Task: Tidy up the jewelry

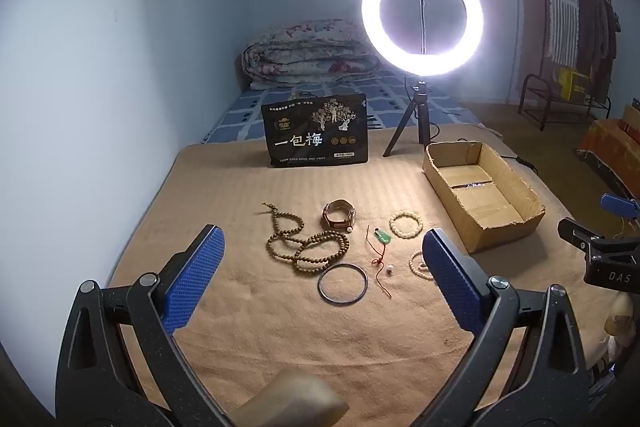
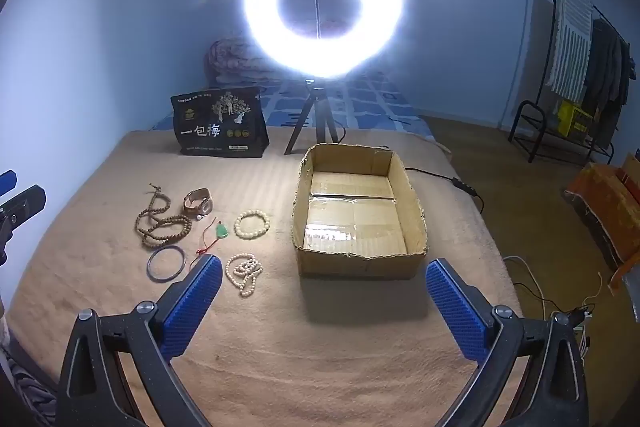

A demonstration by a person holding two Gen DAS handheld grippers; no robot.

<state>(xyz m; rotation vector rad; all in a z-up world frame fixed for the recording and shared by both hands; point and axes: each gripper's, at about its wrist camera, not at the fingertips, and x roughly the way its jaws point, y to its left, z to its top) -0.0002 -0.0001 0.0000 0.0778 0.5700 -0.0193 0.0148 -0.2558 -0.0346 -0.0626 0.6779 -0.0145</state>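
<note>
Right wrist view: a tan ribbed blanket (image 2: 320, 347) covers the bed in a blue-walled room. Left of the open cardboard box (image 2: 360, 263) lie wooden beads (image 2: 160, 223), a round metal bangle (image 2: 166, 263) and pearl strands (image 2: 244, 273). Both the left claw (image 1: 320, 267) and right claw (image 2: 324, 291) gape, empty.

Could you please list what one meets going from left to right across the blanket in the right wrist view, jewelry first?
Brown bead strand → metal bangle → watch → green pendant → white bead bracelet → cardboard box.
</note>
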